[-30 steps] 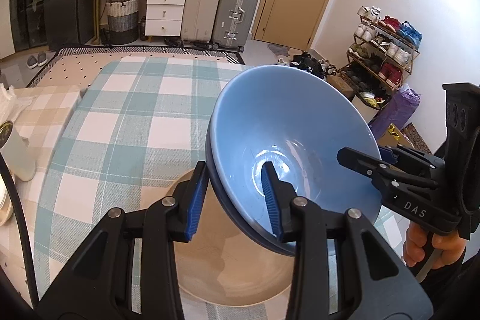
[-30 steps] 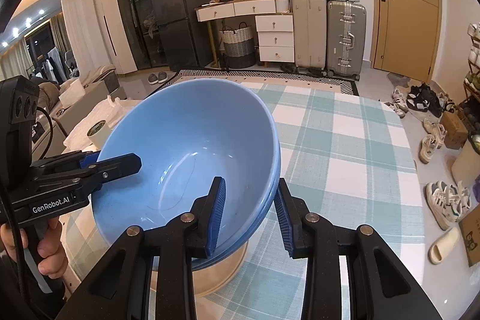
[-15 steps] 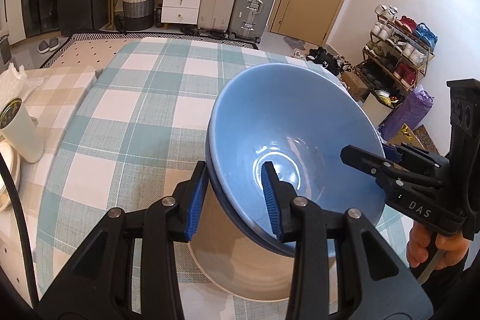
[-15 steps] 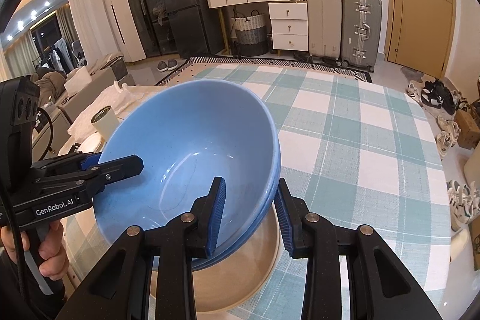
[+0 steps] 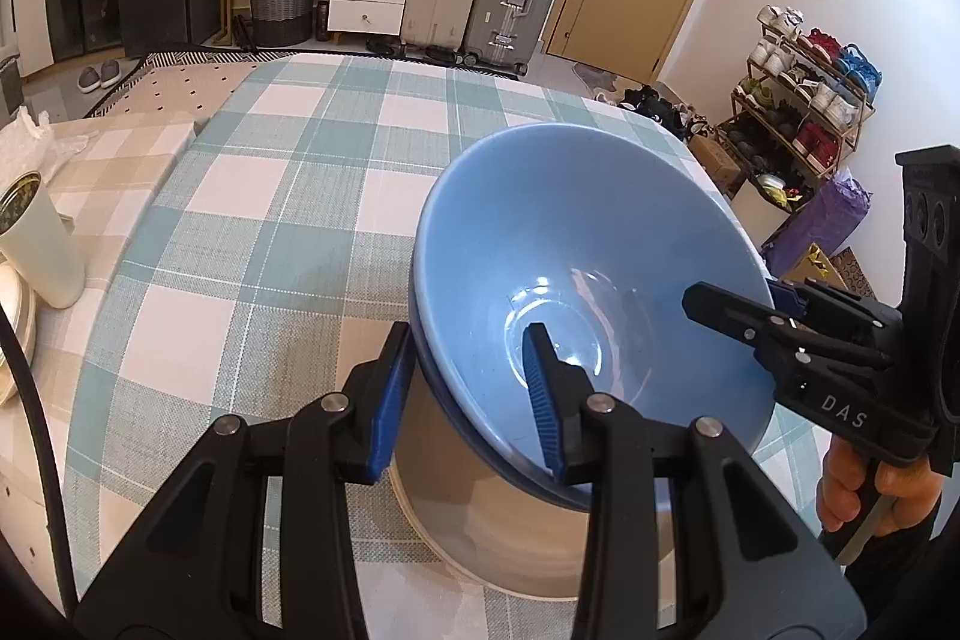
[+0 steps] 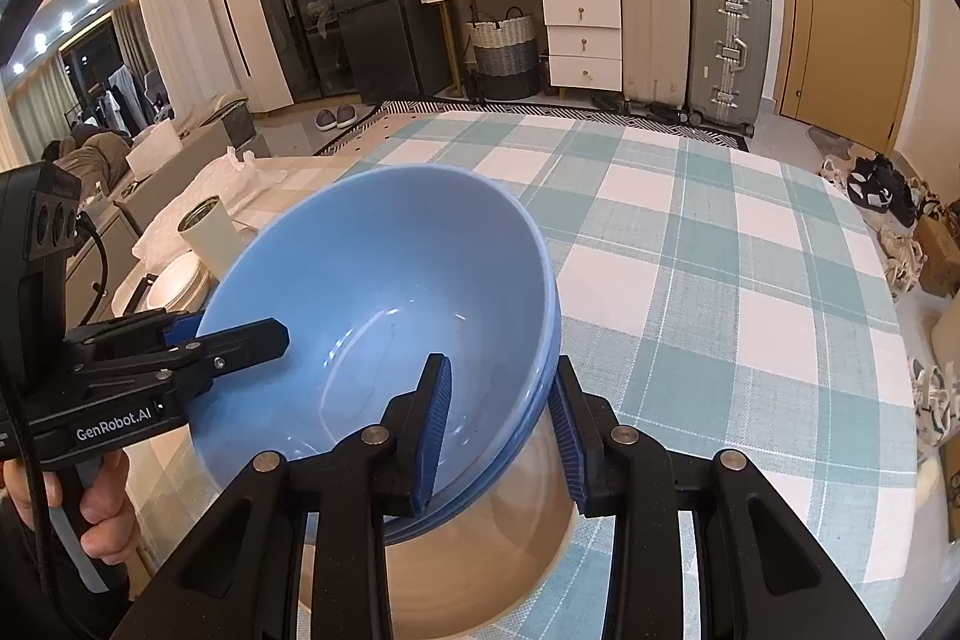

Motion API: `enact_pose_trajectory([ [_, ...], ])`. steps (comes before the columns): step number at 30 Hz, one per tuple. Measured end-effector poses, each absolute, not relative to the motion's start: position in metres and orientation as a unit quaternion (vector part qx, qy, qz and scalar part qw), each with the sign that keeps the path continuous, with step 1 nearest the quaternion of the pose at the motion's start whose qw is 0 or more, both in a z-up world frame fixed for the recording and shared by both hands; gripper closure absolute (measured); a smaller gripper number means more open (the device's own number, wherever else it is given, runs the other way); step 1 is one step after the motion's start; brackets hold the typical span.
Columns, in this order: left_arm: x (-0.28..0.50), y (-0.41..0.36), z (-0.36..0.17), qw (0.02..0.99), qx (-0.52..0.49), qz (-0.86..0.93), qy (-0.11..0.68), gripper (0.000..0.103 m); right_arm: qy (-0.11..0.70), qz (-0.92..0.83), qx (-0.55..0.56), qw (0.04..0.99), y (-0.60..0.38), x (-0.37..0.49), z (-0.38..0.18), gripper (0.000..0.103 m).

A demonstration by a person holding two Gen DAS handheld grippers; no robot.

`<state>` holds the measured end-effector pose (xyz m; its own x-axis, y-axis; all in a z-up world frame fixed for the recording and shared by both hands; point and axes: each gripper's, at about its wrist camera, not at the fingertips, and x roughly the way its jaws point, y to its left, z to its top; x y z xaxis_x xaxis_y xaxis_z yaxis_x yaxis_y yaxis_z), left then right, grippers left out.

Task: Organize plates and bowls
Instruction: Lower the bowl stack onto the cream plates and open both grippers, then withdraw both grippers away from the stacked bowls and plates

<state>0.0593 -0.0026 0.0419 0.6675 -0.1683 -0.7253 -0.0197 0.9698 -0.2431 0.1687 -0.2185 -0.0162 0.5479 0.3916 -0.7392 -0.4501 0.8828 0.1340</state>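
Observation:
Two nested blue bowls (image 5: 576,250) (image 6: 384,280) hang tilted just above a beige plate (image 5: 480,538) (image 6: 480,556) on the checked tablecloth. My left gripper (image 5: 468,388) is shut on their near-left rim, one pad inside and one outside. My right gripper (image 6: 498,418) is shut on the opposite rim in the same way. Each gripper also shows in the other's view, the right gripper (image 5: 774,304) at the bowls' right edge and the left gripper (image 6: 180,334) at their left edge. The plate is partly hidden under the bowls.
A pale cup (image 5: 36,244) (image 6: 207,232) and white plates (image 6: 177,280) stand at the left on a beige checked cloth. The teal checked table (image 5: 300,172) stretches beyond the bowls. Suitcases, drawers and a shoe rack line the far walls.
Both grippers have come down with the blue bowls, which now sit lower and closer over the beige plate. Neither grip has changed.

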Motion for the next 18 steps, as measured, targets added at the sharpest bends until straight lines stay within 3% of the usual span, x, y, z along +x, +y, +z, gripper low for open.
enact_pose_trajectory([
  [8,0.0608,-0.0043,0.0424,0.906,-0.115,-0.051,0.404,0.067,0.416,0.239,-0.038,0.877,-0.218,0.1686,-0.0182,0.069],
  [9,0.0614,-0.0043,0.0423,0.906,-0.116,-0.055,0.404,0.065,0.417,0.239,-0.039,0.876,-0.2182,0.1685,-0.0188,0.069],
  [11,0.0615,-0.0044,0.0418,0.907,-0.115,-0.059,0.402,0.049,0.416,0.241,-0.046,0.876,-0.218,0.1679,-0.0193,0.066],
  [14,0.0591,-0.0031,0.0419,0.911,-0.103,-0.049,0.396,0.034,0.408,0.242,-0.05,0.879,-0.2214,0.1645,-0.018,0.053],
  [18,0.0536,0.002,0.0445,0.921,-0.087,-0.037,0.379,0.028,0.397,0.24,-0.059,0.884,-0.2266,0.1595,-0.015,0.037],
])
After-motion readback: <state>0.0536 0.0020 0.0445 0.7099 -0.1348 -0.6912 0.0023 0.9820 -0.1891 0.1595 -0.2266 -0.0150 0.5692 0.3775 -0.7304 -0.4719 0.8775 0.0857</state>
